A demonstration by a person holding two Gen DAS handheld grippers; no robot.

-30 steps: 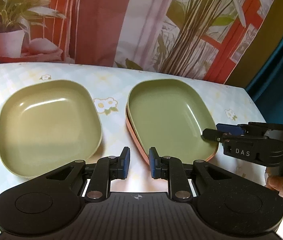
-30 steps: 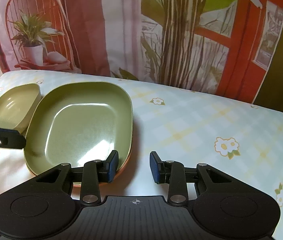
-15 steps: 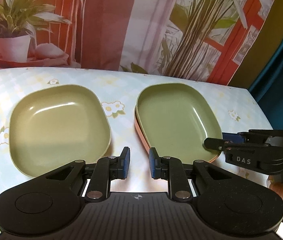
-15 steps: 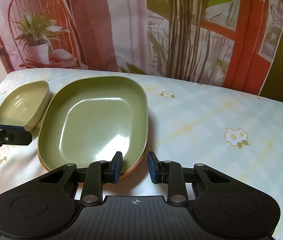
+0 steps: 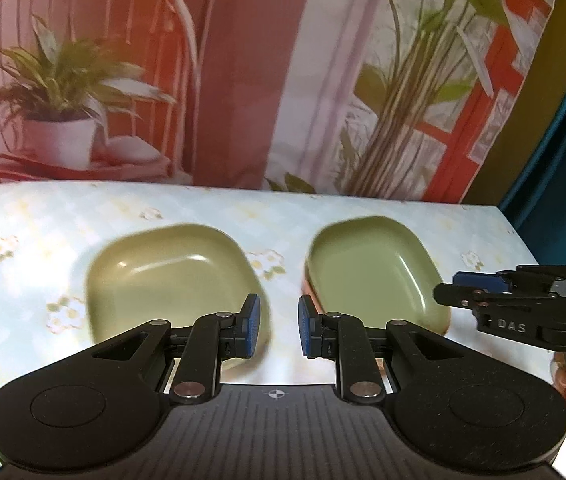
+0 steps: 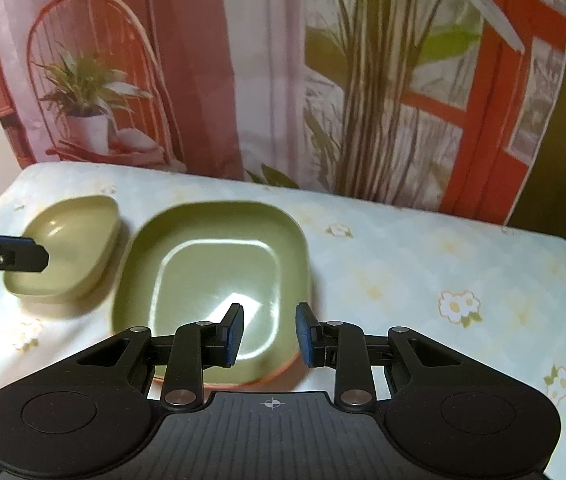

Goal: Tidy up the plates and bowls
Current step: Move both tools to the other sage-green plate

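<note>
since a second ago both tongs have lifted and drawn back from the dishes, so the bowl and the plates now sit smaller and farther up in both wrist views, with more of the flowered cloth showing around them.

the left tongs stand with only a narrow gap between their blue pads and nothing in it; they hang above the table, over the strip of cloth between the two dishes. the right tongs have a slightly wider gap, also empty, and hover over the near edge of the plates without touching them. in the left view the right tongs appear at the right side, beside the plates' right rim and apart from it.

the green bowl rests on the left part of the table, its near rim behind the left tongs' left finger. the green plate lies to its right, stacked on an orange plate of which only a thin rim shows at the near and left edges. bowl and plates are close but apart, a strip of cloth between them.

to the right of the plates the table is bare cloth out to its right edge. behind the table hangs a printed curtain along the far edge.
</note>
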